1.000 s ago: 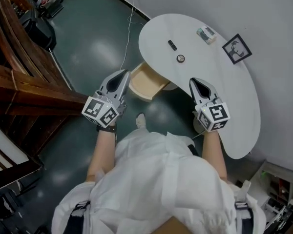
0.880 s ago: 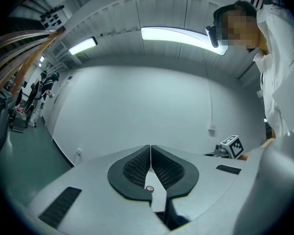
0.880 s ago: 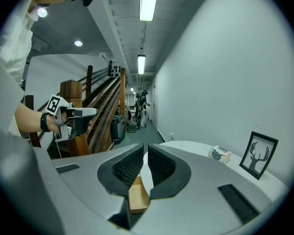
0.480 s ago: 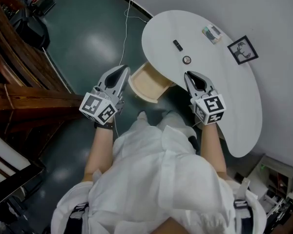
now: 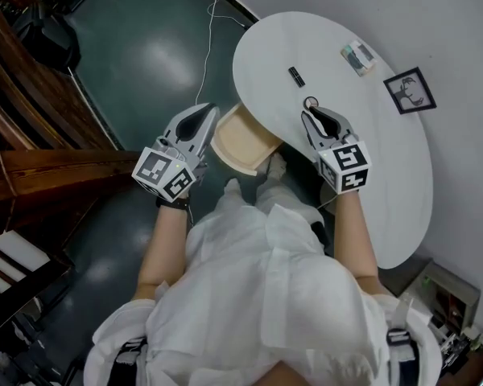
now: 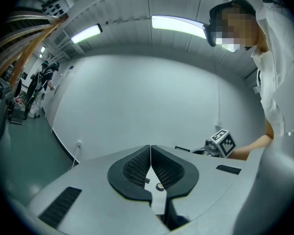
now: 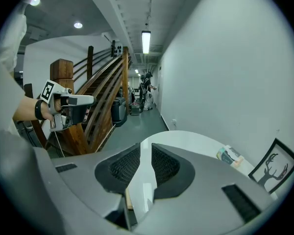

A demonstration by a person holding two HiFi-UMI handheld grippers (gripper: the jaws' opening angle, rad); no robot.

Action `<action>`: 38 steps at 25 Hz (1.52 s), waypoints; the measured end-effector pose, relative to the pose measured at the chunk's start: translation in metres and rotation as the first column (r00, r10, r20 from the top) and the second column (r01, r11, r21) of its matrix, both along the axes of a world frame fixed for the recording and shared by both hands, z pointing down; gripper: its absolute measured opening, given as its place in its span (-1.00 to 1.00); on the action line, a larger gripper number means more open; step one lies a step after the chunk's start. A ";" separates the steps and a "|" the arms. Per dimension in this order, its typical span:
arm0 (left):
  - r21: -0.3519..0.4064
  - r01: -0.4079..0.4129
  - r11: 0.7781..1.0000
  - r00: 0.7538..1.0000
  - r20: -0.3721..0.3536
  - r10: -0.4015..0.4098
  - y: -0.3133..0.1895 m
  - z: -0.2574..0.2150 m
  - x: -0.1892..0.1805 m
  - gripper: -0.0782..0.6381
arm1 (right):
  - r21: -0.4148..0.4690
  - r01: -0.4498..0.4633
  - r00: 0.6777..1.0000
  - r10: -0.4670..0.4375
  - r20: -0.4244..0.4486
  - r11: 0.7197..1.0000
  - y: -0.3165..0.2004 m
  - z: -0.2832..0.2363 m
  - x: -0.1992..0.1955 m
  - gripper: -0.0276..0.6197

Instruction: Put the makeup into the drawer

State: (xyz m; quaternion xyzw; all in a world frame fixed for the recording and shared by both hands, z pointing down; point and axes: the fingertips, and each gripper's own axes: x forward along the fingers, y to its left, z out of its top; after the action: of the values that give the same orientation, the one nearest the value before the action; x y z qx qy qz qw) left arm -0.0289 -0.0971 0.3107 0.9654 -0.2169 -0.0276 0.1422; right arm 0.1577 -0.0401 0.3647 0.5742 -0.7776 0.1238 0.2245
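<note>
On the white table (image 5: 386, 159) lie a small black tube (image 5: 296, 76), a round compact (image 5: 311, 102) and a pale box (image 5: 359, 57). An open wooden drawer (image 5: 241, 141) sticks out under the table's near edge. My right gripper (image 5: 310, 117) hovers just short of the compact; its jaws are opening, with a narrow gap and nothing between them (image 7: 146, 148). My left gripper (image 5: 204, 112) is shut and empty, left of the drawer, its jaws meeting at the tips (image 6: 150, 151).
A framed black-and-white picture (image 5: 410, 91) leans at the table's far side against the wall. A cable (image 5: 209, 39) runs over the dark floor to the left. Wooden stairs (image 5: 32, 159) stand further left. The person's white garment fills the lower middle.
Both grippers moved forward toward the table and a little down. The right one now sits over the table edge by the compact, and its jaws have parted slightly.
</note>
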 end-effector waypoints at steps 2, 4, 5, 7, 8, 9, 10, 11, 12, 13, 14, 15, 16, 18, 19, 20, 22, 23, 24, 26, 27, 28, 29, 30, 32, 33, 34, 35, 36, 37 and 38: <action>-0.004 -0.004 1.000 1.000 0.011 0.004 -0.007 0.003 0.010 -0.73 | -0.023 0.013 1.000 -0.013 -0.001 1.000 -0.012 0.008 0.007 -0.74; -0.008 -0.007 1.000 1.000 0.019 0.007 -0.013 0.006 0.019 -0.73 | -0.044 0.028 1.000 -0.028 0.003 0.999 -0.022 0.016 0.013 -0.72; -0.012 -0.007 1.000 1.000 0.023 0.007 -0.015 0.008 0.024 -0.73 | -0.052 0.035 0.999 -0.035 0.003 0.998 -0.027 0.020 0.016 -0.72; -0.021 -0.008 1.000 0.999 0.032 0.008 -0.020 0.014 0.034 -0.73 | -0.070 0.044 0.999 -0.045 -0.002 0.997 -0.036 0.028 0.023 -0.72; -0.025 -0.010 1.000 0.999 0.036 0.011 -0.023 0.016 0.039 -0.73 | -0.079 0.048 0.999 -0.049 -0.005 0.996 -0.041 0.032 0.027 -0.72; -0.027 -0.012 1.000 0.999 0.041 0.013 -0.025 0.019 0.043 -0.73 | -0.089 0.052 0.999 -0.053 -0.010 0.995 -0.046 0.036 0.031 -0.72; -0.030 -0.013 0.999 0.999 0.045 0.015 -0.028 0.022 0.047 -0.73 | -0.100 0.055 0.998 -0.057 -0.015 0.993 -0.051 0.041 0.034 -0.72; -0.034 -0.014 0.999 0.999 0.049 0.016 -0.031 0.024 0.050 -0.73 | -0.112 0.058 0.998 -0.061 -0.021 0.992 -0.055 0.046 0.038 -0.72; -0.038 -0.015 0.999 0.998 0.054 0.017 -0.033 0.027 0.052 -0.73 | -0.124 0.059 0.998 -0.063 -0.027 0.991 -0.060 0.051 0.041 -0.72; -0.042 -0.015 0.999 0.998 0.057 0.017 -0.035 0.029 0.055 -0.73 | -0.135 0.060 0.997 -0.065 -0.034 0.989 -0.064 0.057 0.044 -0.72; -0.046 -0.015 0.999 0.998 0.060 0.018 -0.037 0.032 0.058 -0.73 | -0.146 0.060 0.997 -0.067 -0.040 0.987 -0.068 0.062 0.047 -0.71; -0.050 -0.014 0.999 0.998 0.063 0.017 -0.039 0.034 0.061 -0.73 | -0.157 0.060 0.997 -0.068 -0.045 0.986 -0.073 0.067 0.051 -0.71; -0.055 -0.013 0.998 0.998 0.066 0.016 -0.041 0.036 0.064 -0.73 | -0.169 0.060 0.996 -0.069 -0.049 0.984 -0.076 0.072 0.054 -0.70; -0.063 -0.009 0.998 0.997 0.072 0.014 -0.045 0.040 0.068 -0.73 | -0.197 0.061 0.996 -0.074 -0.059 0.979 -0.084 0.083 0.060 -0.67; -0.067 -0.007 0.998 0.997 0.074 0.012 -0.046 0.043 0.070 -0.73 | -0.211 0.062 0.995 -0.077 -0.064 0.976 -0.087 0.088 0.062 -0.66; -0.072 -0.005 0.997 0.997 0.076 0.011 -0.047 0.045 0.072 -0.73 | -0.224 0.061 0.994 -0.079 -0.070 0.973 -0.091 0.094 0.064 -0.65; -0.079 -0.001 0.997 0.997 0.081 0.008 -0.050 0.049 0.075 -0.73 | -0.249 0.058 0.993 -0.080 -0.082 0.967 -0.097 0.106 0.068 -0.63; -0.083 0.001 0.997 0.996 0.084 0.006 -0.051 0.052 0.076 -0.73 | -0.261 0.056 0.993 -0.081 -0.087 0.964 -0.101 0.111 0.070 -0.63; -0.086 0.004 0.996 0.996 0.087 0.004 -0.052 0.054 0.077 -0.73 | -0.274 0.055 0.992 -0.083 -0.093 0.960 -0.104 0.117 0.072 -0.63; -0.094 0.011 0.996 0.996 0.090 -0.002 -0.054 0.057 0.079 -0.73 | -0.300 0.056 0.990 -0.091 -0.106 0.952 -0.110 0.128 0.076 -0.62; -0.098 0.015 0.995 0.996 0.092 -0.006 -0.055 0.059 0.080 -0.73 | -0.311 0.056 0.989 -0.096 -0.113 0.949 -0.113 0.133 0.078 -0.62; -0.102 0.019 0.995 0.996 0.094 -0.009 -0.056 0.061 0.081 -0.73 | -0.323 0.057 0.988 -0.100 -0.120 0.945 -0.116 0.138 0.079 -0.62; -0.106 0.023 0.994 0.995 0.096 -0.012 -0.058 0.063 0.082 -0.73 | -0.335 0.058 0.986 -0.106 -0.127 0.941 -0.119 0.143 0.081 -0.62; -0.109 0.026 0.994 0.995 0.098 -0.015 -0.058 0.065 0.082 -0.73 | -0.348 0.059 0.985 -0.112 -0.132 0.936 -0.121 0.148 0.083 -0.62; -0.114 0.032 0.993 0.995 0.099 -0.021 -0.060 0.068 0.084 -0.73 | -0.380 0.060 0.982 -0.123 -0.143 0.923 -0.125 0.159 0.086 -0.61; -0.116 0.035 0.993 0.995 0.100 -0.023 -0.060 0.070 0.084 -0.73 | -0.395 0.059 0.981 -0.127 -0.149 0.917 -0.126 0.164 0.087 -0.60; -0.119 0.037 0.992 0.995 0.100 -0.026 -0.060 0.071 0.085 -0.73 | -0.408 0.057 0.980 -0.130 -0.154 0.911 -0.127 0.169 0.089 -0.60; -0.121 0.040 0.992 0.995 0.099 -0.028 -0.060 0.072 0.085 -0.73 | -0.420 0.056 0.979 -0.133 -0.157 0.906 -0.128 0.173 0.090 -0.60; -0.124 0.043 0.991 0.995 0.099 -0.030 -0.061 0.072 0.085 -0.73 | -0.430 0.055 0.978 -0.136 -0.160 0.901 -0.129 0.177 0.091 -0.60; -0.127 0.045 0.991 0.995 0.099 -0.033 -0.061 0.073 0.086 -0.73 | -0.439 0.055 0.977 -0.139 -0.162 0.897 -0.130 0.180 0.092 -0.60; -0.129 0.048 0.991 0.995 0.098 -0.035 -0.062 0.074 0.086 -0.73 | -0.446 0.055 0.976 -0.143 -0.165 0.893 -0.131 0.182 0.093 -0.60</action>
State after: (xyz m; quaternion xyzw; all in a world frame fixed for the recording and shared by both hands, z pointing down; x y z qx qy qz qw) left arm 0.0576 -0.1586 0.3842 0.9494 -0.2450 0.0300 0.1941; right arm 0.2508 -0.1712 0.5471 0.4776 -0.7323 0.2279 0.4287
